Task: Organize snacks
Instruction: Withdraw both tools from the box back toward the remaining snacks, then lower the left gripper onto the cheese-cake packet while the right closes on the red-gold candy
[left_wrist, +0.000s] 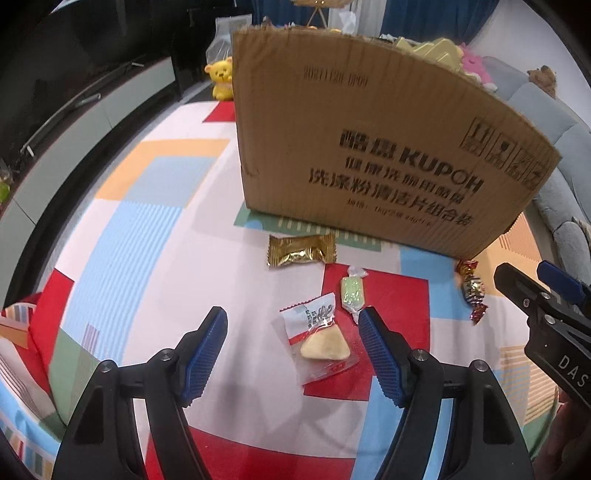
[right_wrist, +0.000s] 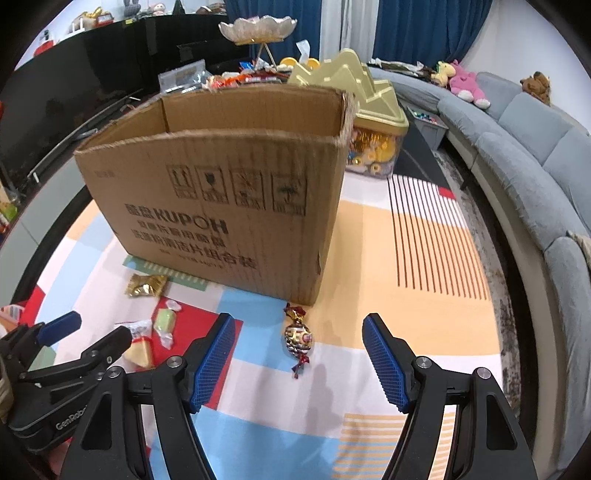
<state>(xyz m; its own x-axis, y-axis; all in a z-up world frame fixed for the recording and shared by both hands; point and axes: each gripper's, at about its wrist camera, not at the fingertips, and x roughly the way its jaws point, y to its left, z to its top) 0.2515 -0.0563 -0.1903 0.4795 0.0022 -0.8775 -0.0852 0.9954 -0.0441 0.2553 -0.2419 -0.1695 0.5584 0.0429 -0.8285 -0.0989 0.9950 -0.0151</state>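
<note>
Here, in the left wrist view, the left gripper (left_wrist: 293, 325) hangs above a patchwork cloth (left_wrist: 147, 229) with its blue-padded jaws spread wide and nothing held. Between the jaws, on the cloth, lies a clear packet with a pale biscuit (left_wrist: 317, 338). A green wrapped sweet (left_wrist: 352, 293) lies just past the right-hand pad, and a gold foil packet (left_wrist: 301, 249) rests farther on, close to the foot of a cardboard box (left_wrist: 369, 147) that stands upright on the cloth. A twist-wrapped foil candy (left_wrist: 472, 290) lies near the box's corner, and the right gripper (left_wrist: 535, 286) shows at the frame's right edge beside it.

In the right wrist view, the right gripper (right_wrist: 297, 332) likewise stands wide open and empty, tilted down at the cloth (right_wrist: 424, 258). The foil candy (right_wrist: 298, 338) lies between its pads, touching neither. The box (right_wrist: 221, 206) is open at the top, just behind the candy. To the left, the left gripper (right_wrist: 85, 330) hovers over the biscuit packet (right_wrist: 142, 349), with the green sweet (right_wrist: 164, 321) and gold packet (right_wrist: 146, 285) beyond. A grey sofa (right_wrist: 535, 147) curves along the right.
</note>
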